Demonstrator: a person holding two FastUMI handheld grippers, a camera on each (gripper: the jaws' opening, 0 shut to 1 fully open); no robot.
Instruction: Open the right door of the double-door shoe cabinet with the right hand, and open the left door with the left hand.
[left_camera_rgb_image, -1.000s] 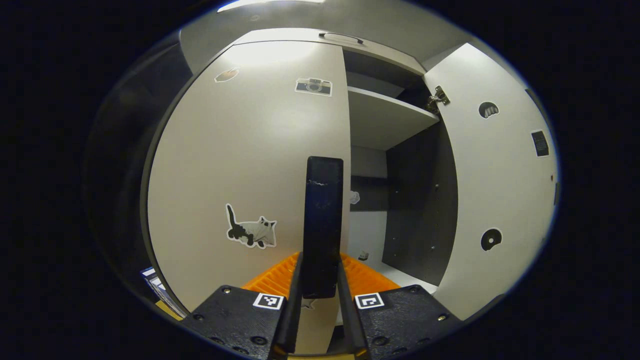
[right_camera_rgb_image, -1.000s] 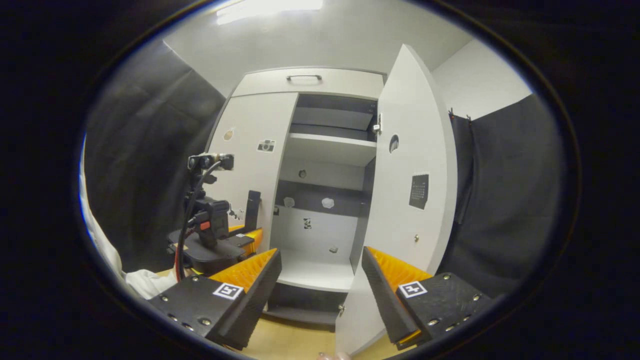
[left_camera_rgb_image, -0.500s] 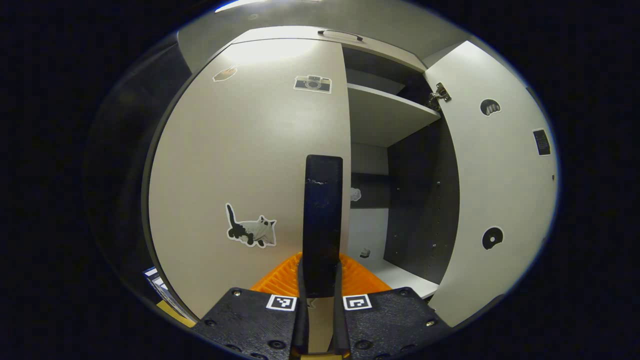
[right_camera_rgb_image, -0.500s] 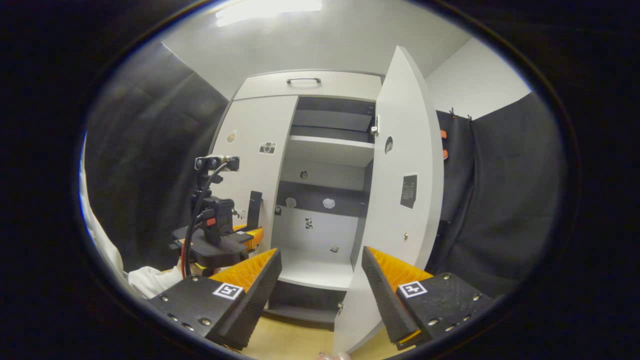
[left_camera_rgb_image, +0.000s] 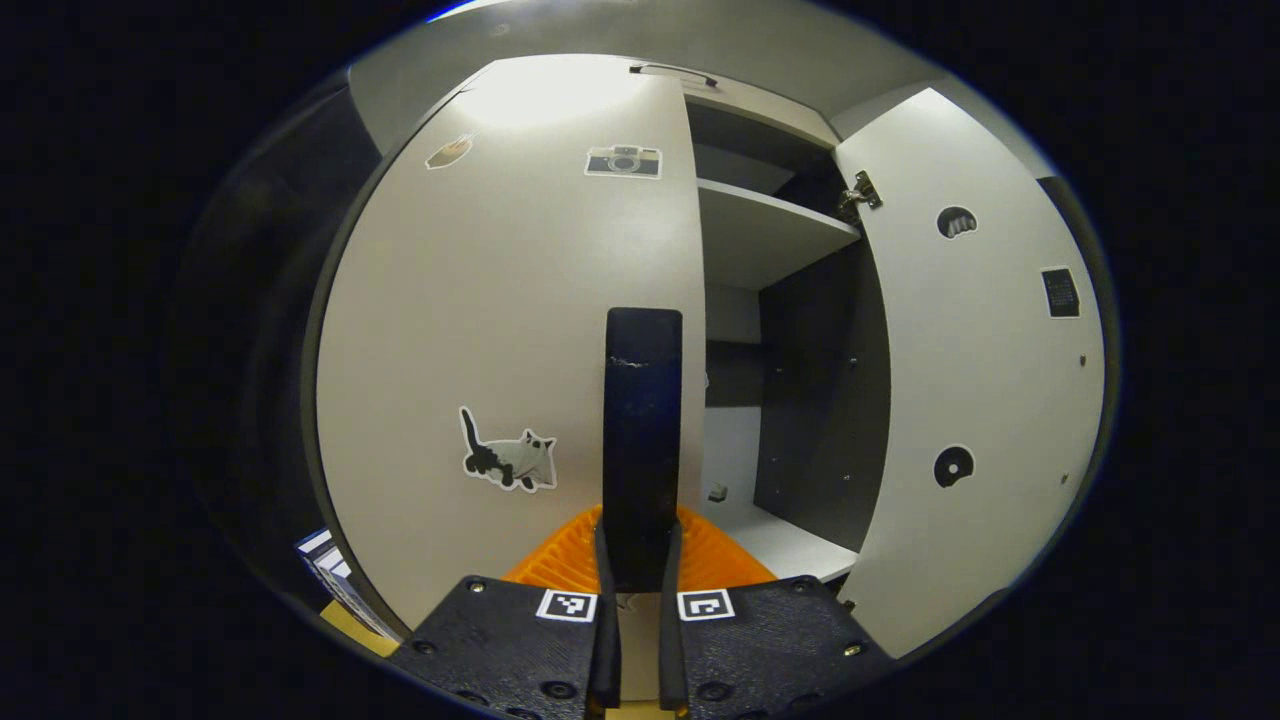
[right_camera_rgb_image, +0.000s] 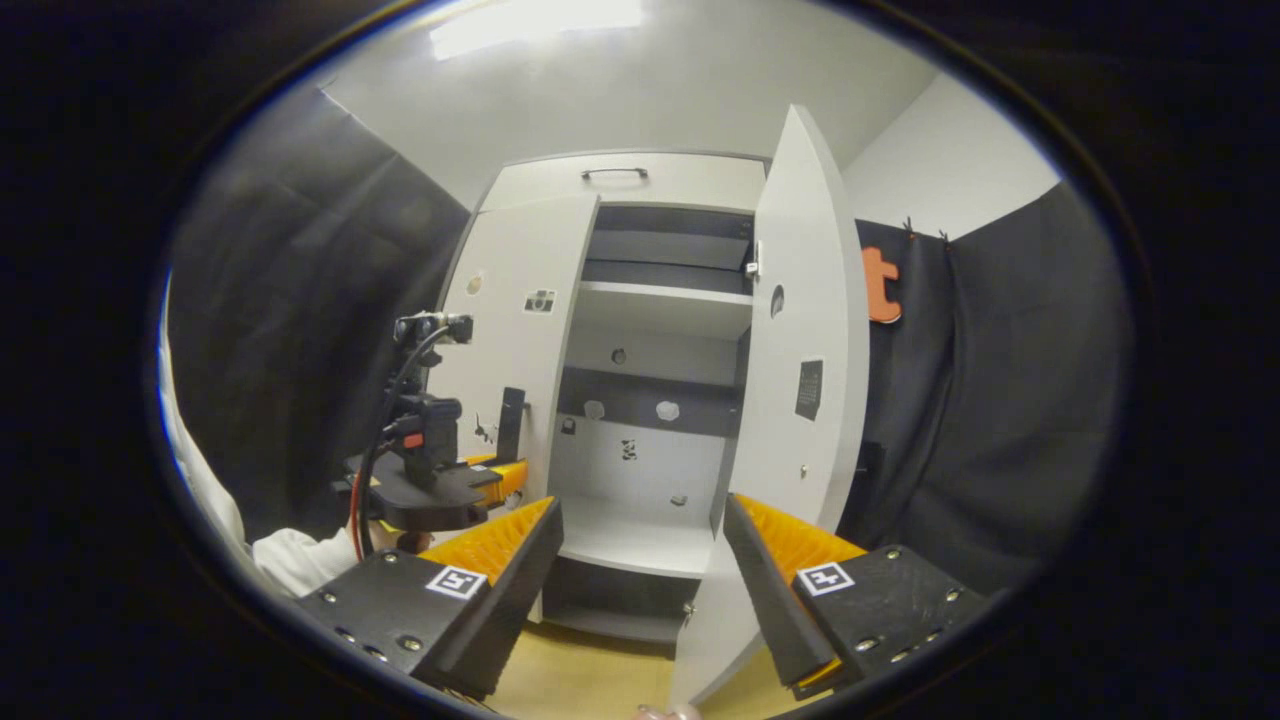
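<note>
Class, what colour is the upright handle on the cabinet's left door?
Black upright door handle, clearest in the left gripper view.

Matt boards, metal fittings, dull cloth

The left door (left_camera_rgb_image: 500, 300) and right door (left_camera_rgb_image: 980, 380) are smooth, matt pale laminate; the handle (left_camera_rgb_image: 640, 420) is matt dark plastic, faintly scuffed. The hinge (left_camera_rgb_image: 858, 192) is shiny metal, the wall cloth (right_camera_rgb_image: 1010, 400) dull black, the floor (right_camera_rgb_image: 600, 680) wood-look.

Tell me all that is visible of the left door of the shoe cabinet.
The left door is a flat, pale, matte panel, seemingly laminated board. It carries a cat sticker, a camera sticker and a small one near the top corner. An upright dark handle stands at its free edge; the left tool is shut on it. The door looks nearly closed.
</note>
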